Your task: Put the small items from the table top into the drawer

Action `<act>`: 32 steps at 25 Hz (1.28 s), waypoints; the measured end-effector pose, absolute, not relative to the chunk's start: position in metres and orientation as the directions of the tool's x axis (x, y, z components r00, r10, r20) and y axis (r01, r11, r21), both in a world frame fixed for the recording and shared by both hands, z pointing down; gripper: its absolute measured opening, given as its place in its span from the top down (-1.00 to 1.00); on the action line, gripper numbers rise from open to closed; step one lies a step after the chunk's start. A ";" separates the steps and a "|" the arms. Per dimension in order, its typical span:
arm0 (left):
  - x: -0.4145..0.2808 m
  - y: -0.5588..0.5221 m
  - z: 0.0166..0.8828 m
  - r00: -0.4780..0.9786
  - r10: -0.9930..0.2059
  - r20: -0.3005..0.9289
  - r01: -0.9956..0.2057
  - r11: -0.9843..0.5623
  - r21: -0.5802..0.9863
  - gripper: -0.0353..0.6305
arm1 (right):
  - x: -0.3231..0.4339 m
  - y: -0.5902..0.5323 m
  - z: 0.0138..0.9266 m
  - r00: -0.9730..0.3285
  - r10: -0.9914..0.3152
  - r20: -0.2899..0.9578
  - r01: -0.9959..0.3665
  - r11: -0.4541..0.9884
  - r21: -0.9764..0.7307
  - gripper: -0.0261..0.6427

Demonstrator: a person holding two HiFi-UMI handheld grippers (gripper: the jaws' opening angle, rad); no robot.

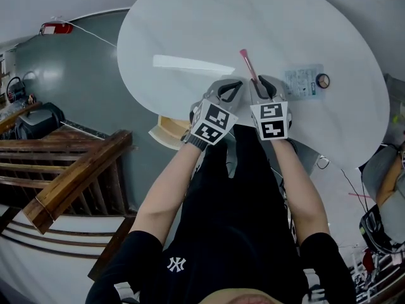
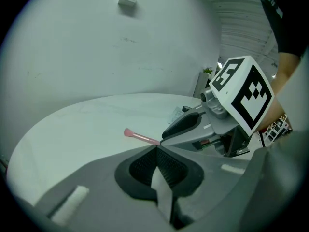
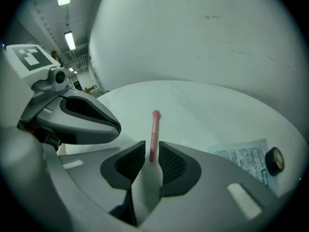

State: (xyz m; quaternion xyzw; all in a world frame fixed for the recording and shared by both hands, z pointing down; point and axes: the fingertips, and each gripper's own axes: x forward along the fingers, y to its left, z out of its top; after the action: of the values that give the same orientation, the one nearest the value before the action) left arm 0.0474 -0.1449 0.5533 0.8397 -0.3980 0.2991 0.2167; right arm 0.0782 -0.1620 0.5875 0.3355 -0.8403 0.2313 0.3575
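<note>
1. Only the head view shows the pale wooden drawer (image 1: 169,130), open under the near edge of the round white table (image 1: 190,24); its contents are hidden.
2. The left tongs (image 2: 157,151) are pressed together and empty.
3. The right tongs (image 3: 152,151) stand slightly apart around a thin pink stick (image 3: 154,134) on the table, not pinching it.
4. To the right lie a printed packet (image 3: 241,156) and a small round black-rimmed item (image 3: 274,160).

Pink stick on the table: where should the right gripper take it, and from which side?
I'd grip the pink stick at its near end, coming down from the person's side, right gripper in line with it. It lies flat on the table, thin and straight, pointing away, so the jaws would close across its shaft. That end sits between the open jaws.
</note>
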 end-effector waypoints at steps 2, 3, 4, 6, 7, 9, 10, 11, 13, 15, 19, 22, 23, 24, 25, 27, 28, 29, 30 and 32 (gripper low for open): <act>0.045 -0.145 0.553 0.497 -0.544 0.676 -0.805 -0.580 0.124 0.89 | 0.077 -0.163 0.590 -0.509 -0.393 0.766 -0.728 0.671 -0.139 0.59; 0.043 -0.145 0.553 0.493 -0.548 0.676 -0.808 -0.576 0.123 0.89 | 0.077 -0.163 0.591 -0.502 -0.391 0.771 -0.728 0.672 -0.133 0.59; 0.042 -0.144 0.553 0.490 -0.551 0.676 -0.811 -0.571 0.122 0.89 | 0.077 -0.163 0.592 -0.495 -0.391 0.776 -0.729 0.674 -0.125 0.59; 0.039 -0.143 0.555 0.483 -0.557 0.676 -0.817 -0.563 0.120 0.89 | 0.077 -0.163 0.595 -0.481 -0.393 0.784 -0.727 0.678 -0.106 0.61; 0.038 -0.142 0.556 0.480 -0.559 0.677 -0.820 -0.560 0.119 0.89 | 0.077 -0.163 0.596 -0.474 -0.394 0.787 -0.725 0.682 -0.095 0.61; 0.036 -0.140 0.557 0.475 -0.562 0.677 -0.824 -0.554 0.118 0.89 | 0.076 -0.164 0.597 -0.460 -0.398 0.794 -0.718 0.693 -0.069 0.66; 0.035 -0.139 0.558 0.474 -0.563 0.677 -0.825 -0.552 0.118 0.89 | 0.076 -0.164 0.598 -0.452 -0.399 0.798 -0.716 0.695 -0.058 0.67; 0.034 -0.138 0.558 0.473 -0.565 0.676 -0.826 -0.552 0.117 0.89 | 0.077 -0.164 0.599 -0.445 -0.397 0.803 -0.718 0.694 -0.054 0.68; 0.032 -0.135 0.556 0.471 -0.569 0.674 -0.826 -0.553 0.111 0.89 | 0.077 -0.163 0.601 -0.436 -0.389 0.811 -0.723 0.688 -0.060 0.75; 0.030 -0.133 0.554 0.470 -0.573 0.671 -0.827 -0.551 0.108 0.89 | 0.076 -0.163 0.599 -0.443 -0.388 0.808 -0.725 0.685 -0.070 0.76; 0.025 -0.126 0.552 0.465 -0.582 0.667 -0.832 -0.544 0.106 0.89 | 0.075 -0.157 0.595 -0.466 -0.399 0.790 -0.739 0.666 -0.099 0.76; 0.019 -0.117 0.551 0.462 -0.588 0.664 -0.835 -0.541 0.102 0.89 | 0.072 -0.150 0.593 -0.479 -0.411 0.776 -0.744 0.659 -0.110 0.76; 0.017 -0.114 0.551 0.461 -0.590 0.663 -0.836 -0.540 0.101 0.89 | 0.070 -0.148 0.592 -0.483 -0.412 0.773 -0.744 0.658 -0.114 0.76; 0.015 -0.111 0.550 0.460 -0.592 0.662 -0.837 -0.539 0.100 0.89 | 0.068 -0.145 0.590 -0.485 -0.412 0.771 -0.744 0.658 -0.117 0.76; 0.013 -0.108 0.549 0.460 -0.594 0.660 -0.837 -0.538 0.100 0.89 | 0.066 -0.142 0.588 -0.487 -0.413 0.770 -0.744 0.657 -0.119 0.76; 0.010 -0.101 0.548 0.460 -0.596 0.658 -0.838 -0.537 0.099 0.89 | 0.062 -0.136 0.584 -0.491 -0.414 0.766 -0.744 0.657 -0.122 0.76; 0.008 -0.097 0.548 0.460 -0.597 0.657 -0.838 -0.536 0.099 0.89 | 0.061 -0.132 0.583 -0.494 -0.415 0.764 -0.744 0.657 -0.124 0.76; 0.006 -0.093 0.549 0.459 -0.598 0.657 -0.838 -0.536 0.098 0.89 | 0.059 -0.128 0.583 -0.496 -0.415 0.763 -0.743 0.657 -0.127 0.76; 0.004 -0.088 0.550 0.458 -0.599 0.657 -0.839 -0.536 0.097 0.89 | 0.056 -0.124 0.583 -0.499 -0.415 0.761 -0.743 0.657 -0.128 0.76; -0.002 -0.079 0.549 0.455 -0.601 0.657 -0.841 -0.533 0.095 0.89 | 0.051 -0.114 0.581 -0.504 -0.415 0.758 -0.739 0.661 -0.130 0.76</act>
State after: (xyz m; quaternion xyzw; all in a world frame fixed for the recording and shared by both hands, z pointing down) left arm -0.0024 -0.0790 0.5495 0.8272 -0.4358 0.2870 0.2084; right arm 0.0510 -0.1143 0.5815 0.3446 -0.8372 0.2256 0.3597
